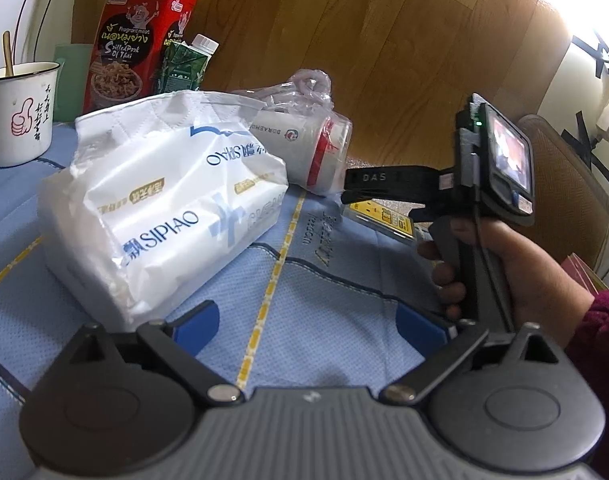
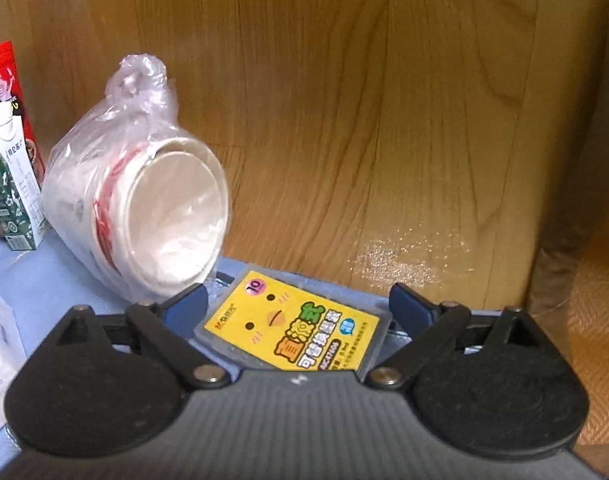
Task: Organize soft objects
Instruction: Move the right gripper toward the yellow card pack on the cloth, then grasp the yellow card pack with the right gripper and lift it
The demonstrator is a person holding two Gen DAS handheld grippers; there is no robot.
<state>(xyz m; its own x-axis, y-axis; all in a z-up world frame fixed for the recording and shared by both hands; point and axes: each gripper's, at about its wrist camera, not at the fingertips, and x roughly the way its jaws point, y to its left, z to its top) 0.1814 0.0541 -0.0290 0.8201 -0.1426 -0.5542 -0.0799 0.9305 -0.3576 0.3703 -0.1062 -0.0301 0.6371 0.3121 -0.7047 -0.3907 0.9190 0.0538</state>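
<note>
Tissue pack (image 1: pixel 160 200), the largest soft thing, lies at centre left of the left wrist view on the blue cloth (image 1: pixel 324 300), printed "SIPIAO", likely awaiting sorting. Behind it at upper left stands a red tin (image 1: pixel 140 40) reading "Fragrant meat". Bagged paper cups (image 2: pixel 144 208), knotted shut, lie tipped at centre left in the right wrist view; the print reads "DORAEMON". A yellow-labelled packet (image 2: pixel 296 324) sits at the table edge. Left gripper (image 1: pixel 308 320) spread wide over bare cloth; right gripper (image 2: pixel 300 304) spread too, straddling the packet, pads not touching.
</note>
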